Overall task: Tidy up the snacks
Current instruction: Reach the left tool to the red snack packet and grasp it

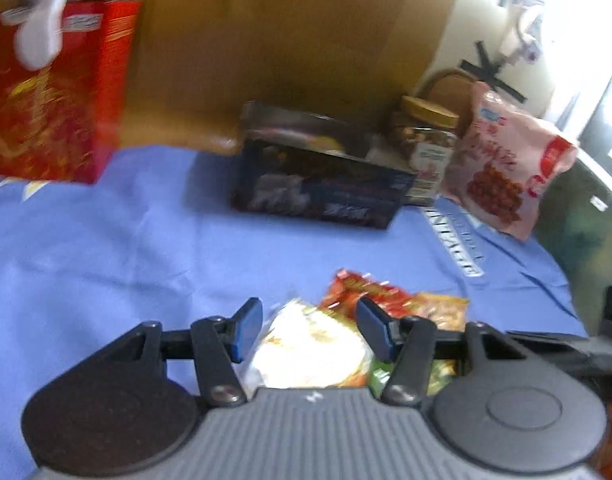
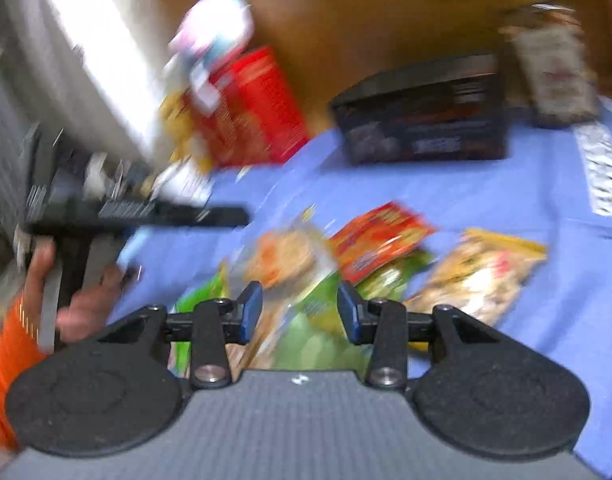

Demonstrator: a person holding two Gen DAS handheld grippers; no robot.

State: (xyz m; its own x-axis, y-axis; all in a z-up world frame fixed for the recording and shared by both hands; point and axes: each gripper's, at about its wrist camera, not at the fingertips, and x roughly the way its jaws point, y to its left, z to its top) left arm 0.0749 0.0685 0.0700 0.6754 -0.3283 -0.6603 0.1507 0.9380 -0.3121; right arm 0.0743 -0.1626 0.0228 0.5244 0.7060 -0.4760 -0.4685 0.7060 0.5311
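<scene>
A pile of snack packets lies on the blue cloth [image 1: 106,240]. In the left wrist view my left gripper [image 1: 310,330] is open, its jaws either side of a clear white packet [image 1: 306,344], with a red packet [image 1: 366,292] just beyond. In the right wrist view my right gripper [image 2: 300,314] is open over a green packet [image 2: 318,340]; a clear packet with orange contents [image 2: 286,258], a red packet [image 2: 382,244] and a yellow packet [image 2: 486,276] lie ahead. The left gripper's black body [image 2: 146,214] shows at left. Both views are blurred.
At the back stand a red box [image 1: 54,112], a dark box [image 1: 322,176], a jar with a wooden lid [image 1: 426,148] and a pink pouch [image 1: 502,164], before a brown board [image 1: 286,40]. They also show in the right wrist view: red box [image 2: 258,112], dark box [image 2: 426,116].
</scene>
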